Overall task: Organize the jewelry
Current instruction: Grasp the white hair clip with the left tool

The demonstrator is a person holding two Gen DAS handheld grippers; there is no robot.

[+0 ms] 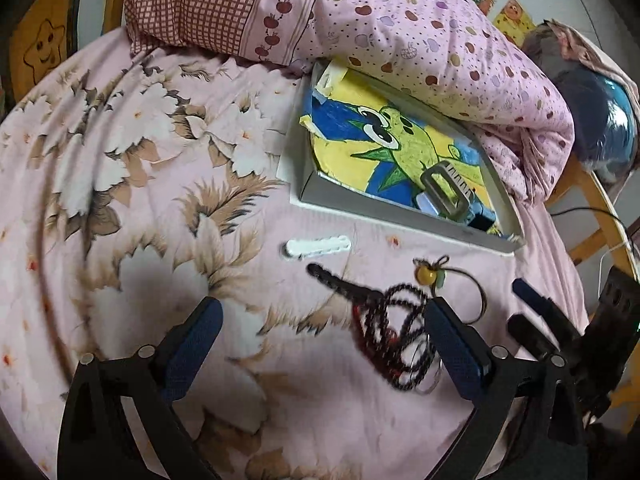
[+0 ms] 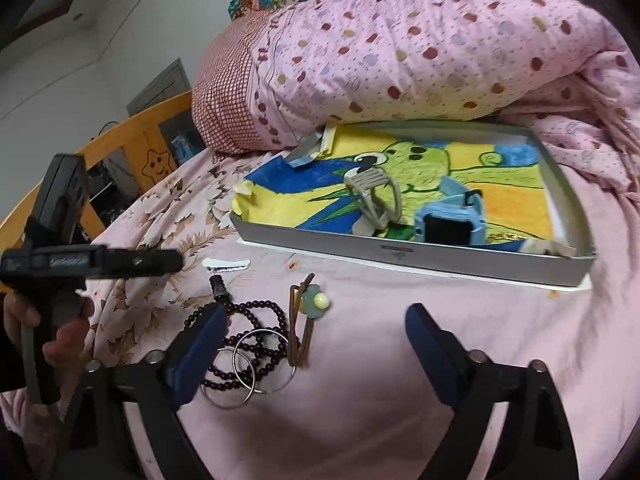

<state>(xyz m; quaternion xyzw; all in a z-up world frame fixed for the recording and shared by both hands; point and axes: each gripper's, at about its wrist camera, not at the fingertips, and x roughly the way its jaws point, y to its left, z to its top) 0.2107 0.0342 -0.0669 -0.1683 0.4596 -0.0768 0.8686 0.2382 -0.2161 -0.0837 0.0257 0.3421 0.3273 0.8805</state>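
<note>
bead necklace (image 1: 394, 334) motion-blurred, metal rings (image 2: 248, 364) partly behind pad (right view)

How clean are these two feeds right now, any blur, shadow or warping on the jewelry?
Left wrist view: the bead necklace is smeared by motion blur, and a soft shadow lies on the sheet between the open left tongs. Right wrist view: sharper, with the beads and metal rings crisp; the right tongs cast a shadow below. Both views: fisheye bends the tray edges.

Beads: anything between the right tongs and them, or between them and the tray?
Nothing blocks the right tongs; the beads lie by the left finger. Toward the tray, only its low front wall; bare bedsheet between.
</note>
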